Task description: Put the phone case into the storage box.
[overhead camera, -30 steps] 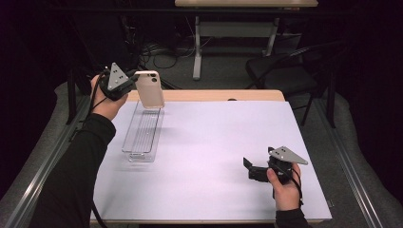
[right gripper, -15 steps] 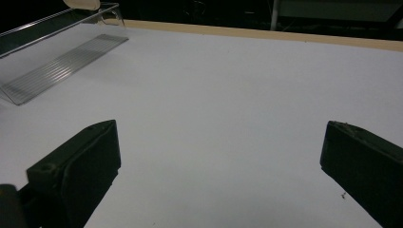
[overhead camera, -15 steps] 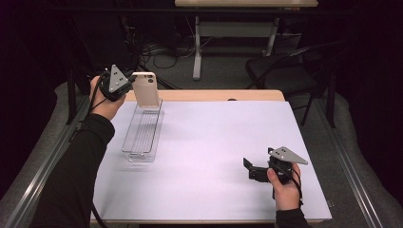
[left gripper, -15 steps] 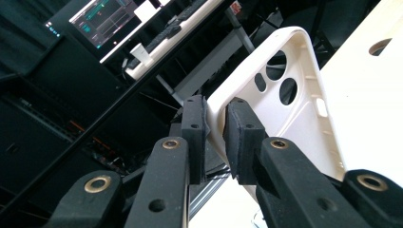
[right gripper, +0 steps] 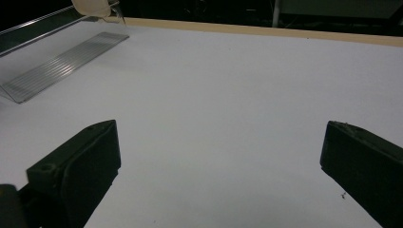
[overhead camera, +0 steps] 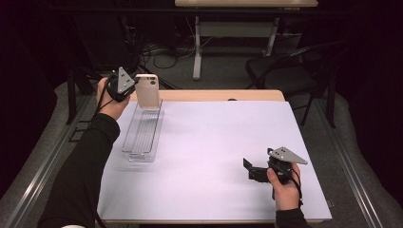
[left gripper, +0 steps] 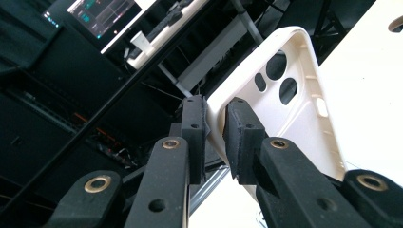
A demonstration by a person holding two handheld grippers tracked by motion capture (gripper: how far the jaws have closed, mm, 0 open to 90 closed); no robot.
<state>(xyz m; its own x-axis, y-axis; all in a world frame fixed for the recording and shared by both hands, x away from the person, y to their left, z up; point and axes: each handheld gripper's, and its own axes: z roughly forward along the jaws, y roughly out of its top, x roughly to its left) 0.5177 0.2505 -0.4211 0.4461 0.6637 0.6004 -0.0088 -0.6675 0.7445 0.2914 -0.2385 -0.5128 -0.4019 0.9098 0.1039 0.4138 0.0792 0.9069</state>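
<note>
Slippage threatens if you tilt the left gripper (left gripper: pixel 216 135), clamped on the phone case (overhead camera: pixel 148 90) edge apparently above the clear tray (overhead camera: pixel 142 135); right gripper (right gripper: pixel 218 156) gapes empty.

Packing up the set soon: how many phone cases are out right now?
1. The cream phone case is clamped in the left gripper, held above the far end of the clear tray.

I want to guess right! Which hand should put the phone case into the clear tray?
Probably the left: the left gripper already pinches the phone case above the clear tray. The right gripper is open, far across the table.
</note>
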